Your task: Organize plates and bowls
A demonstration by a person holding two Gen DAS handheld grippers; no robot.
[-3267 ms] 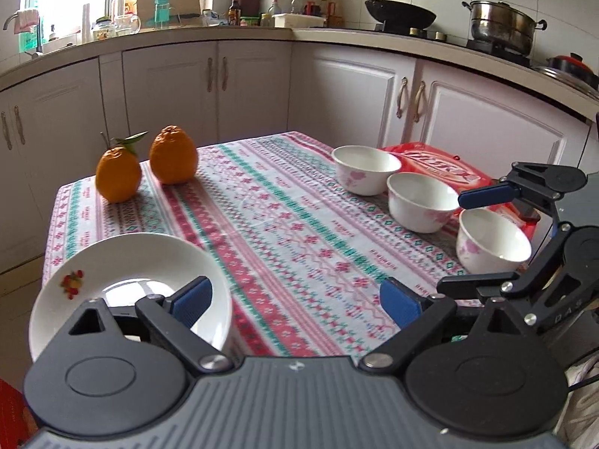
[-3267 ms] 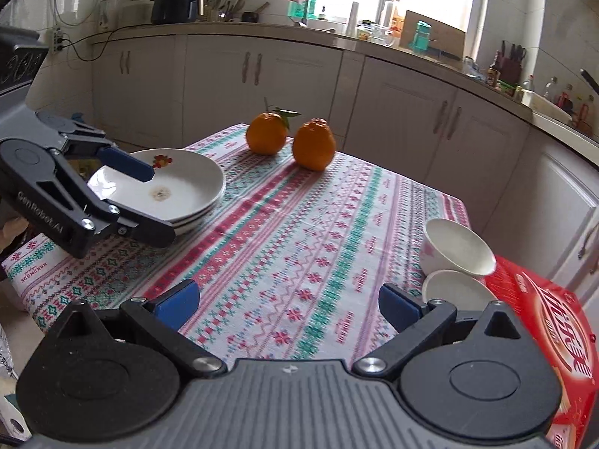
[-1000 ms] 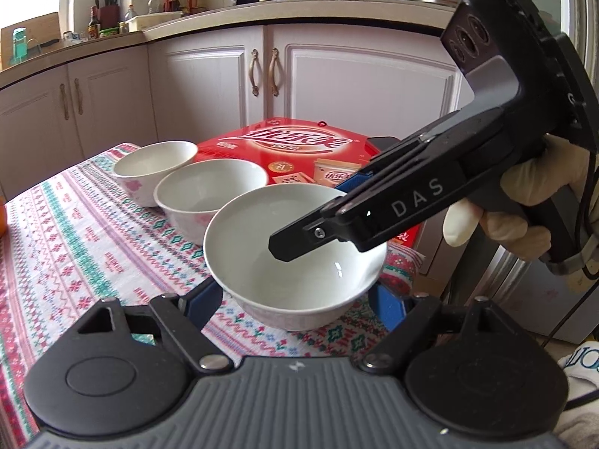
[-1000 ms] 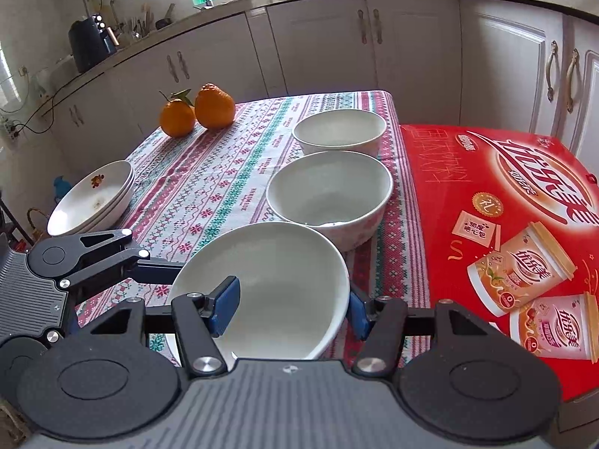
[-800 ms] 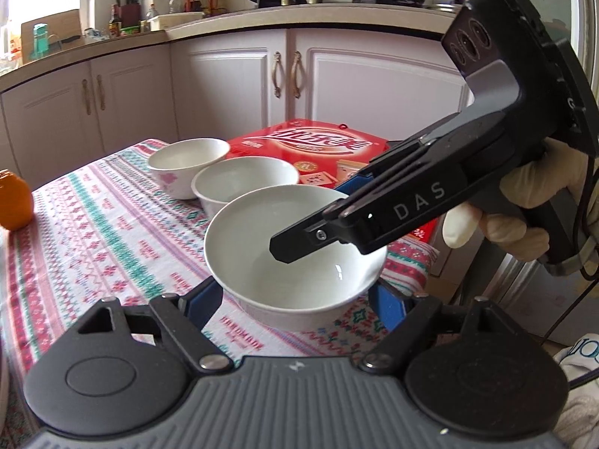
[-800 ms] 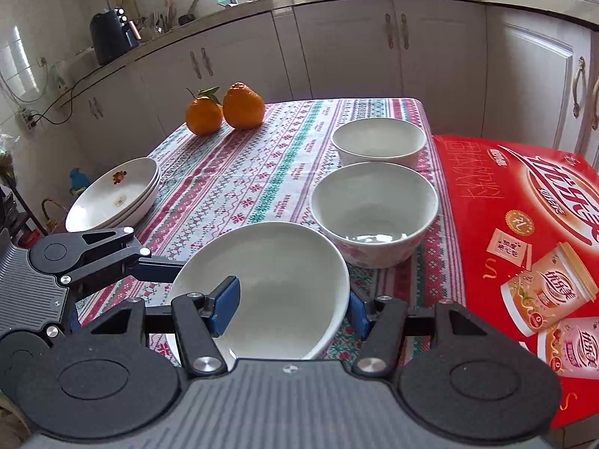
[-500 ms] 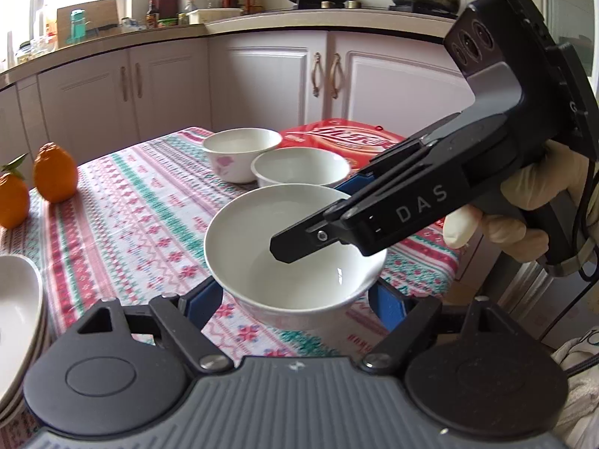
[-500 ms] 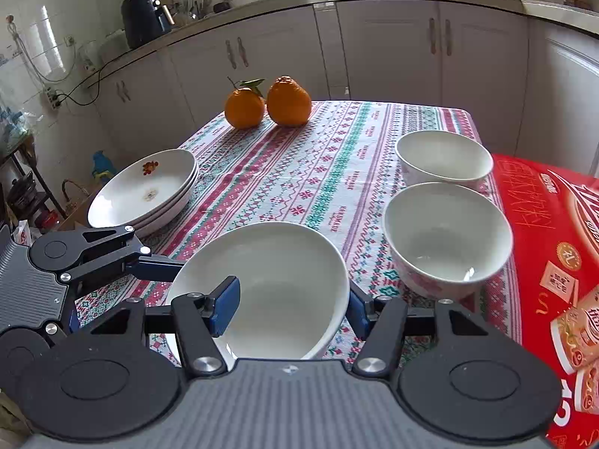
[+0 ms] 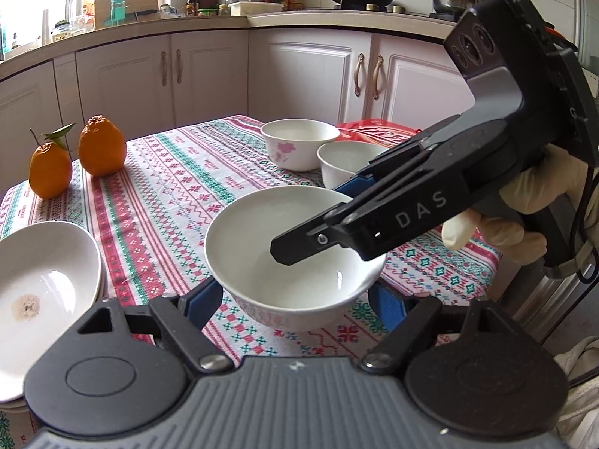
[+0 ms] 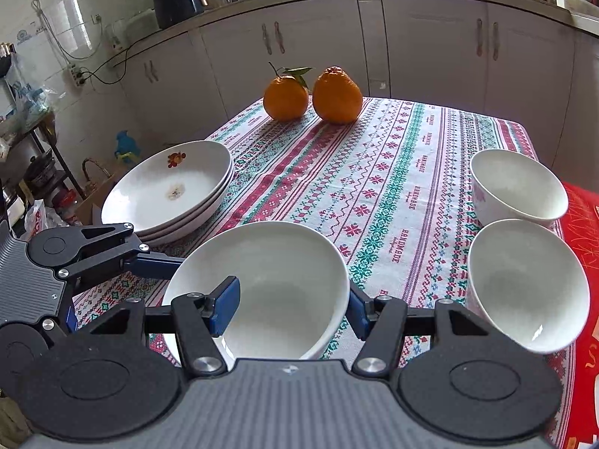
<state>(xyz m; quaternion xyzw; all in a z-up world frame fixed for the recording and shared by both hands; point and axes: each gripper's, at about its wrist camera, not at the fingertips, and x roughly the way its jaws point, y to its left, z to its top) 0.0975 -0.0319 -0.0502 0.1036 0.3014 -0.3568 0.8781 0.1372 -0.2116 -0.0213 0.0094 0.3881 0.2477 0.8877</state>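
the right hand-held gripper (image 10: 292, 307) was pinched on the rim of a white bowl (image 10: 262, 284), one blue pad inside the wall and one outside, so it had a proper hold. the left hand-held gripper (image 9: 295, 299) sat spread wide with the bowl's base between its pads; couldn't tell if they actually touched it, looked more like cradling than gripping. the bowl seemed to be up off the counter (image 10: 374, 172), over its near edge, roughly midway between the stacked plates (image 10: 168, 194) at the left edge and the two other bowls (image 10: 524, 284) by the right edge next to a red box (image 9: 374, 133).

my guess is this one's headed to nest in another bowl. a rim pinch lets a bowl swing, so keep it level, go slow, line it up right over the target and lower it before letting go. ceramic on ceramic chips easily if it drops in crooked.
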